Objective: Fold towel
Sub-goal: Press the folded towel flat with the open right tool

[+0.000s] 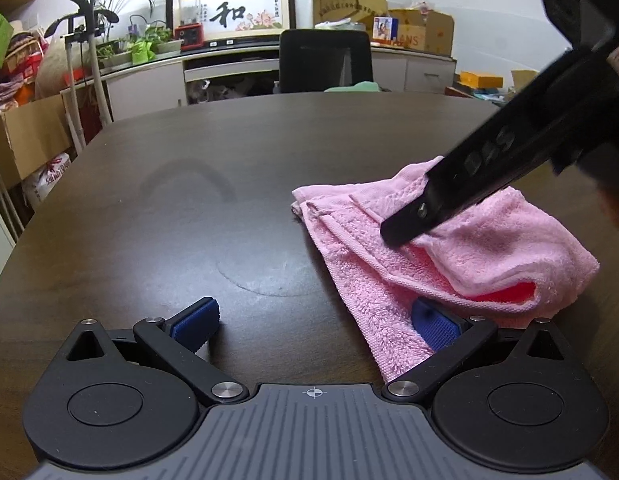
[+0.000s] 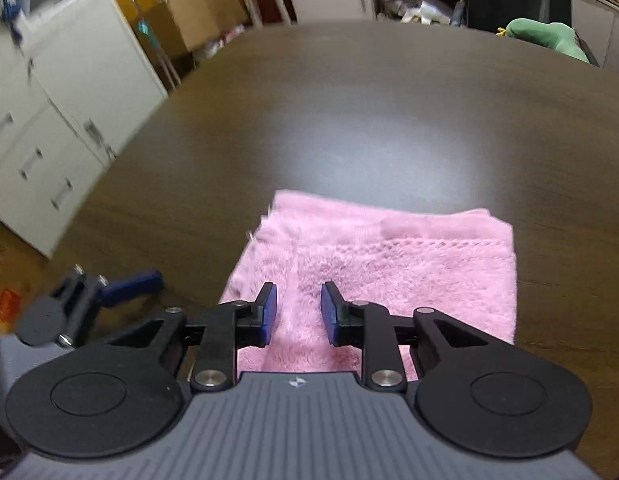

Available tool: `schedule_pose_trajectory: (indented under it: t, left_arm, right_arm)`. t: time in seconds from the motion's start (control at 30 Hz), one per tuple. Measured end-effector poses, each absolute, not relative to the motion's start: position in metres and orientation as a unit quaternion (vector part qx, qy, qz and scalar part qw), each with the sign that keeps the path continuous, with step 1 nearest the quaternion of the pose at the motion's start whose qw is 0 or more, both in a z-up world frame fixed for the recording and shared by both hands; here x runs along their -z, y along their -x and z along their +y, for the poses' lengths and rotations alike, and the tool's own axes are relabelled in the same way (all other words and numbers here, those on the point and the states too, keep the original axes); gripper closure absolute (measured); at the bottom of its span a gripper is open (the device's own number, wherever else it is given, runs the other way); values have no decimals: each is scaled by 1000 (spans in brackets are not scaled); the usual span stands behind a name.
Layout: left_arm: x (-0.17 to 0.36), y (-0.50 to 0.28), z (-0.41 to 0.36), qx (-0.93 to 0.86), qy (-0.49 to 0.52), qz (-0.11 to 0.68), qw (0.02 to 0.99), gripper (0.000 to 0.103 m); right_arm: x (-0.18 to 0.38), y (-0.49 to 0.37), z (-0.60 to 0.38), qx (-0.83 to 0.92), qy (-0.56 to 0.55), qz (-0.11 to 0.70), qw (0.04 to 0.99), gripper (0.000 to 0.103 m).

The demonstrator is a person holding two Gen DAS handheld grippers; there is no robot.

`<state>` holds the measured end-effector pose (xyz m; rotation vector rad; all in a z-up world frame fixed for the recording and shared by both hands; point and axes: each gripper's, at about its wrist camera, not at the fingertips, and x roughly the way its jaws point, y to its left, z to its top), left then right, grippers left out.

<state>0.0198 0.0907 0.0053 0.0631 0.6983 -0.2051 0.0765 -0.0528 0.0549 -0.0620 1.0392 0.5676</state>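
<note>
Left wrist view shows me the pink towel [image 1: 461, 256] lying bunched and partly folded on the dark tabletop [image 1: 189, 200], off to the right side. It is soft and fluffy, with a woven band near one edge, and one layer lifts up so a gap shows bright red inside. My left gripper [image 1: 315, 324] has its jaws spread wide; the left blue pad [image 1: 195, 322] sits over bare wood and the right pad [image 1: 435, 326] is tucked against the near edge of the towel, with cloth draped around it. My right gripper [image 1: 405, 232] comes in from the upper right as a long black bar, its tip pressing down onto the top of the towel. From this side I cannot see how its jaws stand. Right wrist view shows that part: the right gripper [image 2: 297, 312] has its jaws narrow but with a gap, and the fluffy towel [image 2: 389, 264] lies right under and between the pads; I cannot tell if they pinch any cloth. Here the towel looks flatter, more like a rectangle, and a bit blurred. My left gripper [image 2: 109, 292] peeks in at the lower left. Only the left wrist view shows the framed picture [image 1: 229, 14] and the black chair [image 1: 325, 60] far behind.
</note>
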Motion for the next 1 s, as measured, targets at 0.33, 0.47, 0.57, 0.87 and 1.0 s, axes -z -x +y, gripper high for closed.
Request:
schedule_pose_trajectory:
  t: [0.33, 0.47, 0.57, 0.87, 1.0]
  left_arm:
    - [-5, -19, 93, 100, -31, 341, 934, 0]
    - [-4, -19, 93, 100, -32, 341, 934, 0]
    - [-4, -18, 91, 100, -32, 341, 934, 0]
    - [-4, -19, 91, 99, -32, 341, 934, 0]
    - [-4, -19, 90, 99, -32, 341, 934, 0]
  right_arm:
    - [-70, -72, -80, -278, -40, 462, 842, 97]
    - [-89, -69, -84, -303, -80, 431, 846, 97]
    - [-90, -67, -70, -289, -35, 432, 854, 92]
    - [-58, -74, -51, -255, 26, 491, 833, 82]
    - [-54, -80, -57, -275, -10, 503, 819, 69]
